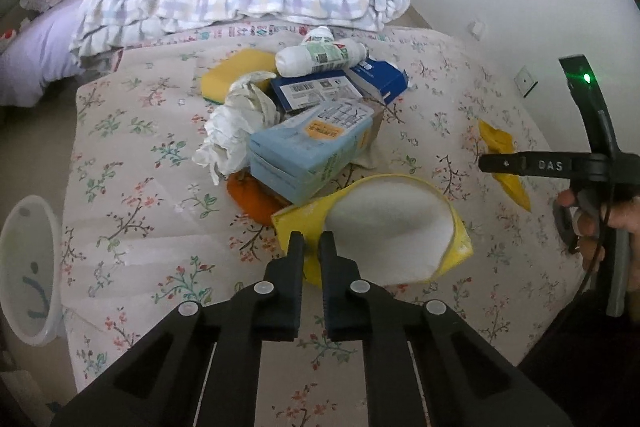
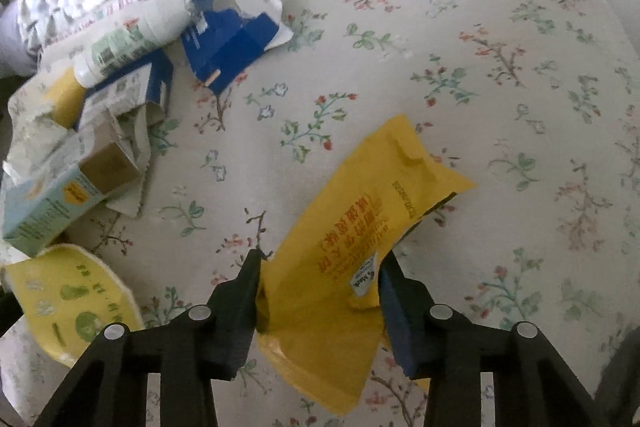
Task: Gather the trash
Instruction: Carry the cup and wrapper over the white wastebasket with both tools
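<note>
the right tool (image 2: 320, 267) stands open astride a flat yellow wrapper (image 2: 356, 227) on the floral bed (image 2: 500, 75); the wrapper's near end lies between the jaws, which do not look pressed on it, and its long axis runs away to the far right. this tool is the nearer one, so closing looks like the next move. the wrapper carries orange print too blurred to read. the left tool (image 1: 311, 241), jaws narrowly parted, holds nothing and sits at the rim of a yellow paper bowl (image 1: 384, 227). behind it a trash pile (image 1: 304, 115) holds boxes and a bottle, labels unreadable. "das" shows on the right tool's body.
</note>
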`<state>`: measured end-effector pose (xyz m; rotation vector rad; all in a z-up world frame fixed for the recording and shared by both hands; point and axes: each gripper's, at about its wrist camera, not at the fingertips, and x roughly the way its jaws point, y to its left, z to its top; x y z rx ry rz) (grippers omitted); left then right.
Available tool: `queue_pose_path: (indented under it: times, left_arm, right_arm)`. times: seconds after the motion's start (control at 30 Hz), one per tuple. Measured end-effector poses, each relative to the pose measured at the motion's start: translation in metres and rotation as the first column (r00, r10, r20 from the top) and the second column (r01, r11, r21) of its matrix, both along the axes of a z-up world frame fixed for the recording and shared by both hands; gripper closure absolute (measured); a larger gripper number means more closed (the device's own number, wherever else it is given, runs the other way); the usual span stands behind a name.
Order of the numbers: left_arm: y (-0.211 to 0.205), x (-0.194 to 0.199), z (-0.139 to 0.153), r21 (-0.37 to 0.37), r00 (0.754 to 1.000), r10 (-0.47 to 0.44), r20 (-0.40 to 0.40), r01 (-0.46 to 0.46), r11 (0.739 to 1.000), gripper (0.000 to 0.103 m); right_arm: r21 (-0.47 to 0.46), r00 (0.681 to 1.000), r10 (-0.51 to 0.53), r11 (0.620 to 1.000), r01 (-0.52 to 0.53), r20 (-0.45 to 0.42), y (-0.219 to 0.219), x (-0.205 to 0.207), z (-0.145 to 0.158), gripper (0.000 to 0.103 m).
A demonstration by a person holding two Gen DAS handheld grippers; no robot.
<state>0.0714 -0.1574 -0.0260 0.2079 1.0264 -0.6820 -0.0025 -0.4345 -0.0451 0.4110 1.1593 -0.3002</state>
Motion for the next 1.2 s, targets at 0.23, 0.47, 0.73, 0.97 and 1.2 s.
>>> queue_pose_path:
  times: [0.23, 0.47, 0.73, 0.97, 1.2]
  left_arm:
    - [0.016, -0.006, 0.014, -0.038, 0.999, 0.046, 0.022, -0.046, 0.998, 0.099]
    - [0.041, -0.002, 0.026, -0.063, 0.99, 0.135, 0.044, -0.132, 0.989, 0.099]
    - [0.087, 0.009, 0.037, -0.071, 0.961, 0.265, 0.079, -0.26, 0.963, 0.099]
    - [0.137, 0.02, 0.038, -0.077, 0.919, 0.383, 0.092, -0.376, 0.923, 0.099]
    - [0.201, 0.038, 0.032, -0.066, 0.842, 0.529, 0.101, -0.525, 0.848, 0.099]
  right_arm:
    - [0.038, 0.999, -0.028, 0.999, 0.026, 0.043, 0.001, -0.007, 0.005, 0.056]
    - [0.031, 0.996, -0.014, 0.999, 0.011, 0.09, 0.013, -0.004, 0.021, 0.056]
    - [0.035, 0.987, 0.066, 0.997, -0.071, 0.148, 0.052, 0.006, 0.041, 0.056]
    - [0.037, 0.973, 0.159, 0.985, -0.167, 0.166, 0.103, 0.026, 0.045, 0.056]
    - [0.042, 0.95, 0.248, 0.965, -0.261, 0.191, 0.159, 0.048, 0.047, 0.056]
